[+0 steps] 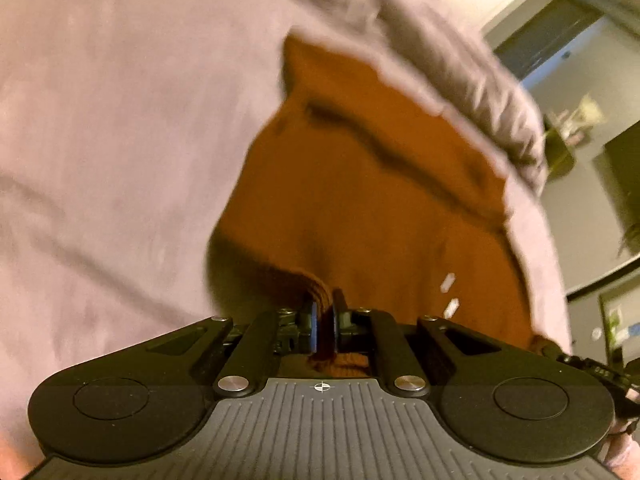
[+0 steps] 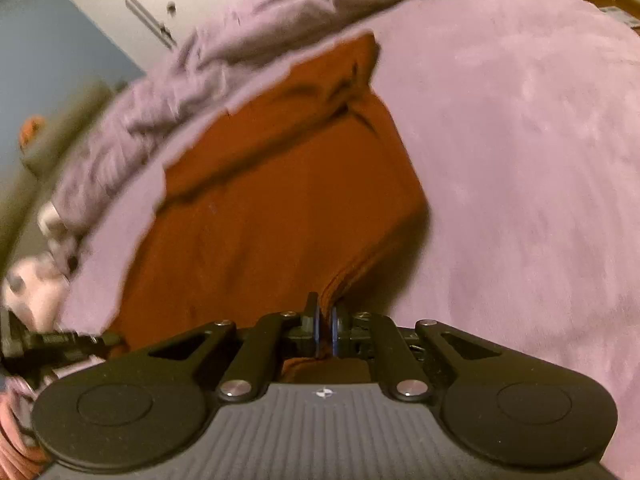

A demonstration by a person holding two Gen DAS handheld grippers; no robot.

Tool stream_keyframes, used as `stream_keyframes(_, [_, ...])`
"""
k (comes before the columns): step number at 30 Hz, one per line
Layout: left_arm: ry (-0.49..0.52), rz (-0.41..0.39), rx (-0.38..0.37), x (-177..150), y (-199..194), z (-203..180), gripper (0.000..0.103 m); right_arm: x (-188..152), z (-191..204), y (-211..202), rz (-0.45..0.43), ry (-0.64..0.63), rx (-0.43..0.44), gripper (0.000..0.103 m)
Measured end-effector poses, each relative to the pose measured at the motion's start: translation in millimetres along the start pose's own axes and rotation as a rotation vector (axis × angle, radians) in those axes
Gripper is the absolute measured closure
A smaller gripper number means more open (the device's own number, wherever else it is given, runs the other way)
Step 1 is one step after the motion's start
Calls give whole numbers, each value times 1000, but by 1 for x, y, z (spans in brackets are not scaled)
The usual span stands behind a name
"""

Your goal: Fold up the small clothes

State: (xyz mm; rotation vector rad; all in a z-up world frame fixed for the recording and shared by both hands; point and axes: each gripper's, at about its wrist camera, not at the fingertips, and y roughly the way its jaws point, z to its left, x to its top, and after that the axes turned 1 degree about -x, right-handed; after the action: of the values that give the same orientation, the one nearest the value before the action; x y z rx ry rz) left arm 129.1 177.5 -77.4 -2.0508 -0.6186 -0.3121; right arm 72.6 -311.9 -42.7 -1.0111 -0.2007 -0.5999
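A rust-orange knit garment (image 1: 360, 200) lies spread on a lilac bed cover (image 1: 120, 120). My left gripper (image 1: 325, 312) is shut on the ribbed hem at the garment's near left corner, and the cloth rises off the bed there. In the right wrist view the same orange garment (image 2: 280, 200) stretches away over the cover (image 2: 520, 140). My right gripper (image 2: 326, 322) is shut on its near right corner, with the hem pinched between the pads. A folded sleeve crosses the far part of the garment.
A bunched lilac duvet (image 2: 180, 80) runs along the far side of the bed. Beyond it stand a white wardrobe (image 2: 140, 8) and room furniture (image 1: 560, 148). The other gripper shows at the frame edge (image 2: 60, 340), with a hand (image 2: 32, 292) behind it.
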Motion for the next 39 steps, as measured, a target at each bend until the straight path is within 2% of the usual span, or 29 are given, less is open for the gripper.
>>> stream_keyframes(3, [8,-79,-30,32,0,-14,94,28,11,1,-73,-28,0,99])
stream_keyframes(6, [53,-133,-10,61,17,-26,94,57,27,15,-139,-88,-42,99])
stream_keyframes(9, [59,-146,77,80,47,-29,94,82,38,39,-172,-121,-104,99])
stream_keyframes(11, [76,-138,162,87,64,-30,93,91,46,57,-180,-176,-167,98])
stream_keyframes(13, [151,-148,194,87,67,-34,86,96,54,70,-166,-222,-221,97])
stream_keyframes(14, [199,-155,192,84,68,-36,84,97,58,71,-180,-241,-220,92])
stream_keyframes(15, [234,-164,195,82,67,-36,76,96,60,69,-198,-261,-200,87])
stream_keyframes(16, [265,-169,206,80,68,-34,69,96,60,69,-212,-276,-186,75])
stream_keyframes(17, [286,-164,215,79,68,-30,68,96,58,68,-228,-295,-183,68])
stream_keyframes(21, [298,-137,231,82,73,-12,67,98,48,85,-174,-411,-257,68])
stream_keyframes(29, [331,-47,231,90,108,-12,58,99,37,115,-72,-485,-246,69])
stream_keyframes(30, [331,-49,228,90,109,-14,59,100,38,117,-62,-492,-246,71])
stream_keyframes(31, [336,-56,220,90,109,-16,60,100,39,120,-58,-499,-249,80])
stream_keyframes(32, [341,-59,218,90,110,-18,60,100,40,122,-59,-508,-250,85])
stream_keyframes(33, [348,-51,210,90,112,-19,61,100,40,122,-61,-509,-243,85])
stream_keyframes(36, [365,-7,207,88,119,-19,73,99,39,125,-47,-513,-233,89])
stream_keyframes(39, [381,9,233,87,125,-18,73,101,37,131,-29,-524,-235,88])
